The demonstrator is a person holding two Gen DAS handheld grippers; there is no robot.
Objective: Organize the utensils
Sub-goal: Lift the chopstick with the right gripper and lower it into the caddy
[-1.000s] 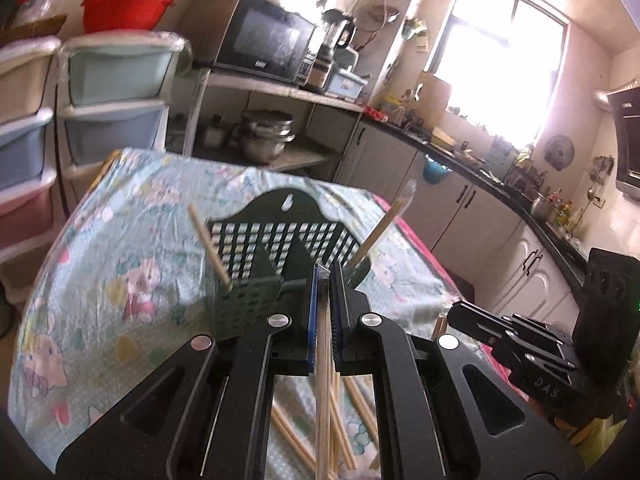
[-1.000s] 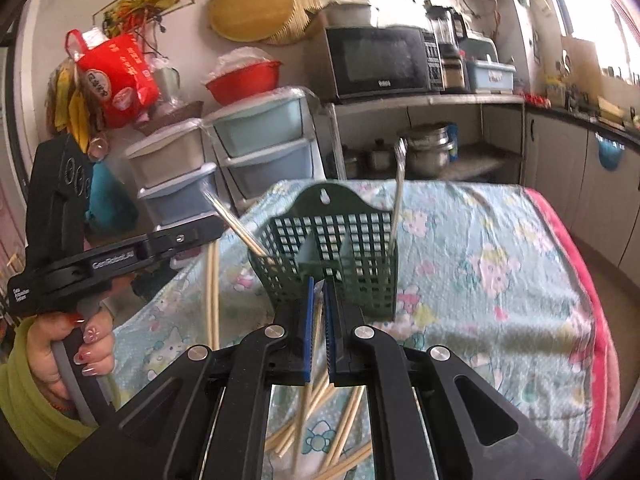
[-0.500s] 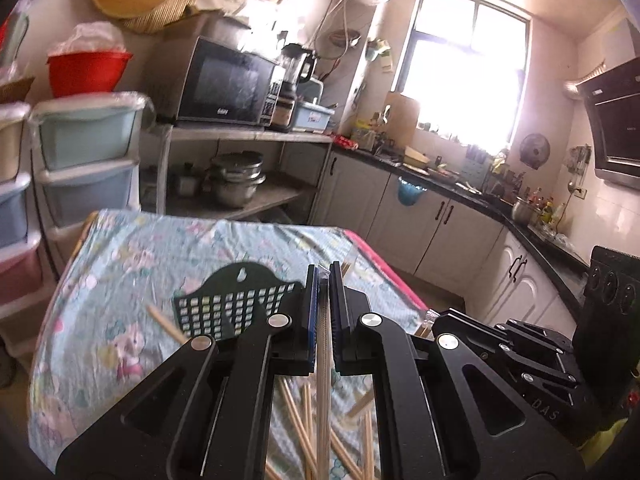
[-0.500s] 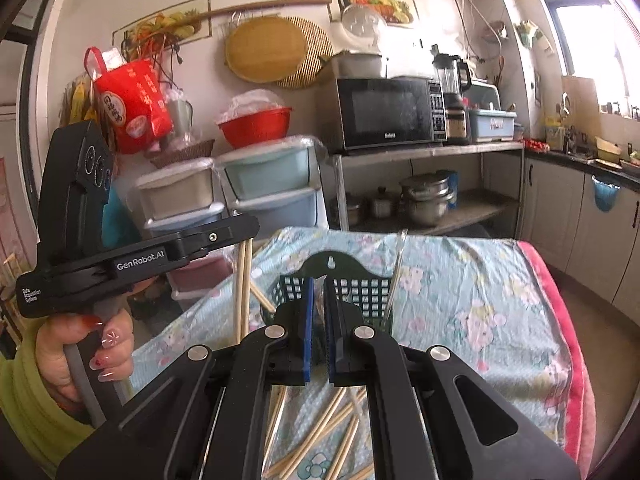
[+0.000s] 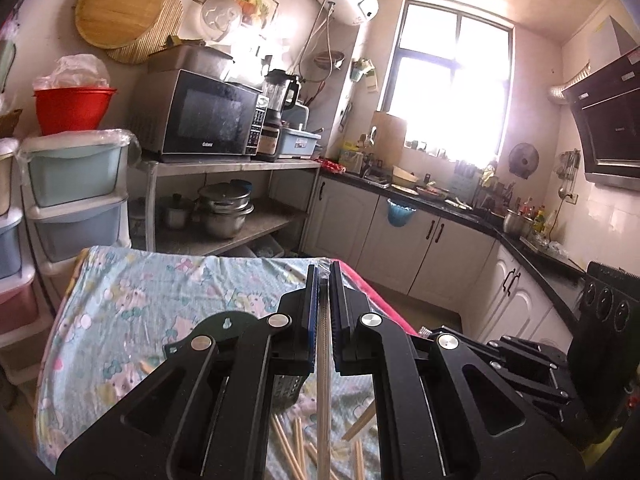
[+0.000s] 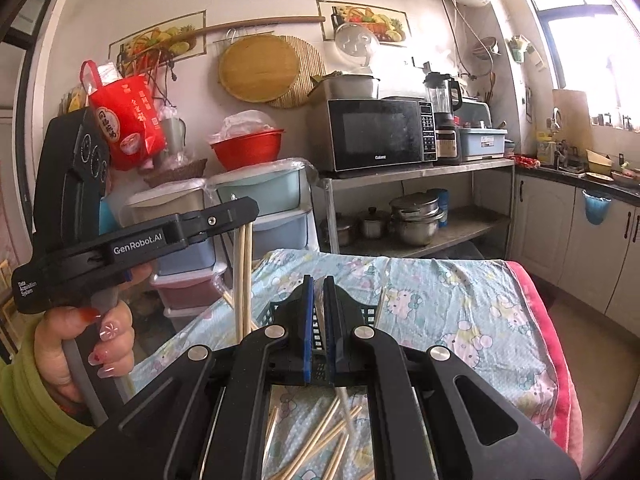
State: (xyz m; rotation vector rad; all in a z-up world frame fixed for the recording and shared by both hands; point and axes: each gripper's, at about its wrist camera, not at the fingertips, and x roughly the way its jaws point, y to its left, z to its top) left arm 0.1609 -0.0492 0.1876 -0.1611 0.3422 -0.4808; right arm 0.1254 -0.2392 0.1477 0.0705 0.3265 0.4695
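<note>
Left wrist view: the left claw (image 5: 325, 316) pinches pale wooden chopsticks (image 5: 323, 400) lower centre, above the dark green slotted plastic utensil basket (image 5: 224, 328) on the floral-clothed tabletop (image 5: 132, 300).

Right wrist view: the right claw (image 6: 317, 320) grips a translucent chopstick (image 6: 345, 408) (spares lie below); lowering both into the basket seems next.

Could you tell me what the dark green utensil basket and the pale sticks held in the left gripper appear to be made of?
The dark green lattice utensil basket looks like moulded plastic: uniform colour, a regular square grid, dull finish. The pale chopsticks clamped in the left gripper look like bamboo or light wood: tan, matte, unpainted, though no grain shows.
</note>
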